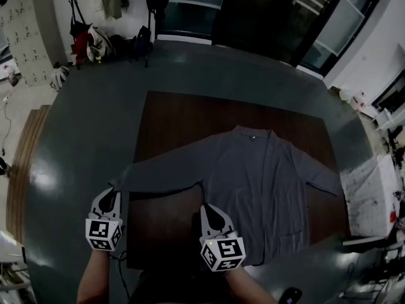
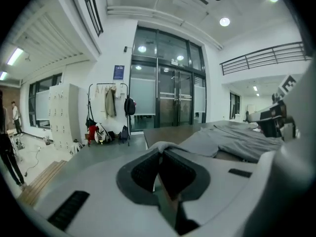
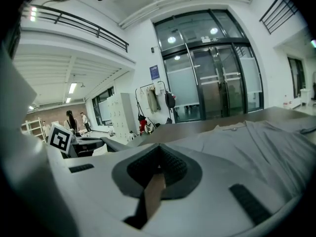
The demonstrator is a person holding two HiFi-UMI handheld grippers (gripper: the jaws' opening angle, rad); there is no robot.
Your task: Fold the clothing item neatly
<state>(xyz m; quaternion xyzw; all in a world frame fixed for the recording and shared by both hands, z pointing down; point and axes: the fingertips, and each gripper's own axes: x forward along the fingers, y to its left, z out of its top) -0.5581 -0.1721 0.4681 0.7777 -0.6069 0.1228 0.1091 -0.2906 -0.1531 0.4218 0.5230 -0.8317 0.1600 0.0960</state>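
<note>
Left claw (image 2: 160, 151) pinches the cuff of the sleeve (image 2: 200, 143) at the table's (image 1: 183, 116) left edge. Right claw (image 3: 157, 152) is pressed together with nothing in it, just by the near left corner of the cardigan (image 1: 259, 170). Cardigan lies flat on the brown table, collar away from me, sleeves spread to either side. Beyond: grey floor, coat rack (image 2: 106, 112) with bags under it, glass doors (image 2: 170, 98)
</note>
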